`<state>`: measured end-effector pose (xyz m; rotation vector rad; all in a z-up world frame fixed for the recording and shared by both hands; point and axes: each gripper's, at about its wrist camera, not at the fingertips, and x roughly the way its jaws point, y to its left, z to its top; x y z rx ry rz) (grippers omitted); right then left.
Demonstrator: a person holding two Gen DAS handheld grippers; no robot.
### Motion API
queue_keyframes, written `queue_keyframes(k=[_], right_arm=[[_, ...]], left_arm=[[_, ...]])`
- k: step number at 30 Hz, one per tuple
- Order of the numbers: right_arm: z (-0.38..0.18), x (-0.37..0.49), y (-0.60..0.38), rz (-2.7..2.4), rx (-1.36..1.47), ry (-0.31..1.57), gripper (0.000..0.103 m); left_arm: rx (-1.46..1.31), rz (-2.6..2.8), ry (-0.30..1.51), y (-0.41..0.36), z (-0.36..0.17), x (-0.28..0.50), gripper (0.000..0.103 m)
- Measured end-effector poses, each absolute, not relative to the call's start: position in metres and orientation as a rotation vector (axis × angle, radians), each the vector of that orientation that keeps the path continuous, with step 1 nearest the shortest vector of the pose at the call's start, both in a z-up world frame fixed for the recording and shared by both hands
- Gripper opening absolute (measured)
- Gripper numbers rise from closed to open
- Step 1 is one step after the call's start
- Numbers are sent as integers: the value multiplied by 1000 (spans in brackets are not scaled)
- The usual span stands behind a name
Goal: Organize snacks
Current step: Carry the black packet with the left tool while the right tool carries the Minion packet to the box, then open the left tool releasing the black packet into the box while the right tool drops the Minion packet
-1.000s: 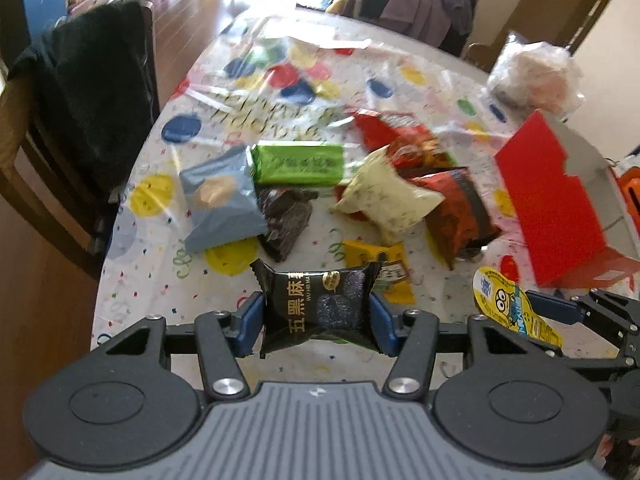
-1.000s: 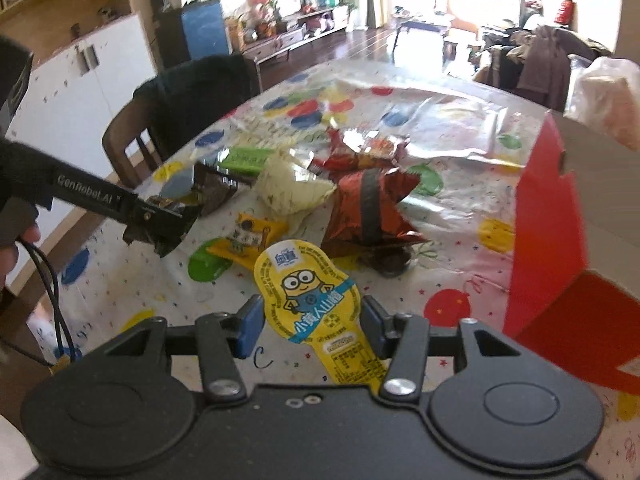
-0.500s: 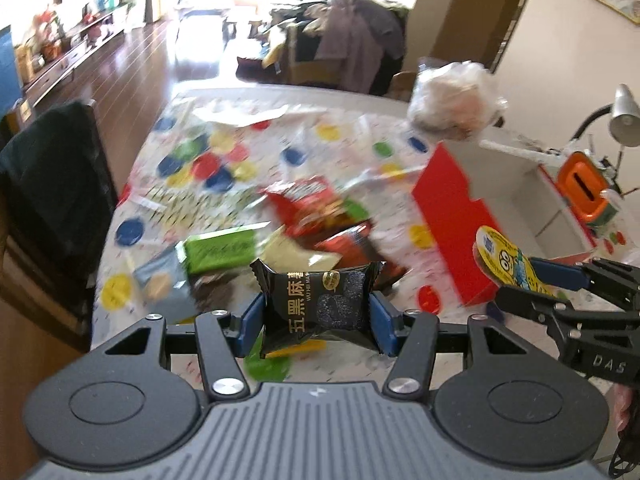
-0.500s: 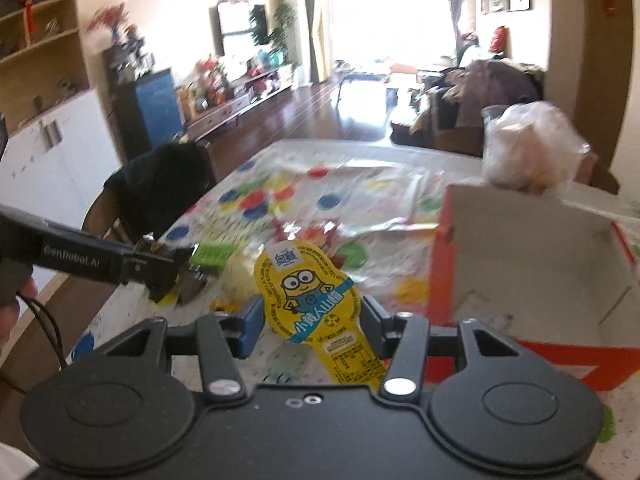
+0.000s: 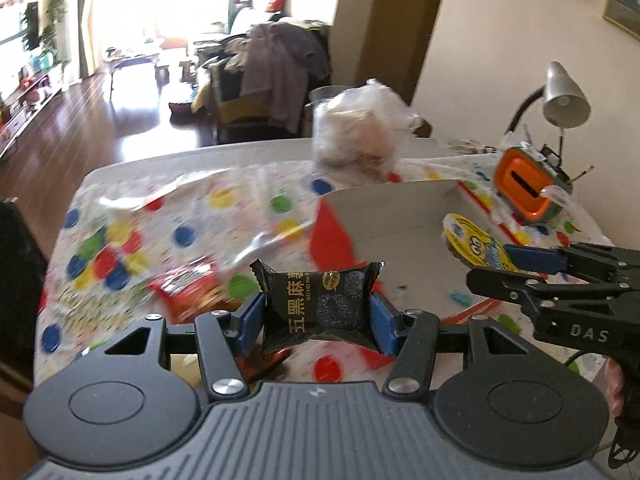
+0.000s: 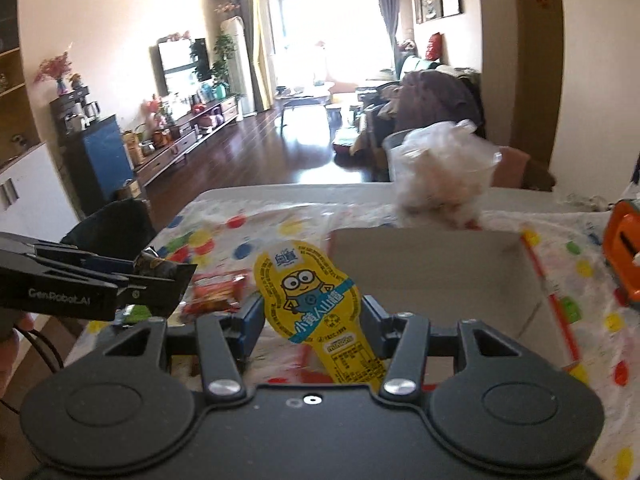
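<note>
Your left gripper (image 5: 316,312) has its jaws pinching a black snack packet (image 5: 318,304) above the worktop (image 5: 240,168). Your right gripper (image 6: 312,316) pinches a yellow cartoon pouch (image 6: 308,292) over the cardboard box (image 6: 432,268) near the worktop's far edge.

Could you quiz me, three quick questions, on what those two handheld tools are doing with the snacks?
1. True or false: the left tool holds a black snack packet.
2. What is clamped in the right tool? A) green bar B) yellow cartoon pouch C) nothing
3. What colour is the outside of the open box ahead of both tools?

Key: 1 true; 2 B; 3 red.
</note>
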<state>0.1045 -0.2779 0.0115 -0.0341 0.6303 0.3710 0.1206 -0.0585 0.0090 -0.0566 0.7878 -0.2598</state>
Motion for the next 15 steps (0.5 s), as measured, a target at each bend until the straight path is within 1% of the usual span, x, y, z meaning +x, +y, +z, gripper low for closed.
queue_keyframes(k=[7,15], right_arm=[[7,134,-327,314,-44,648,51],[-10,171,-370,279,-58,699,51]], left_arm=[[-13,-292,806,-119,12,150,56],[21,-281,874,-176,-6,189,56]])
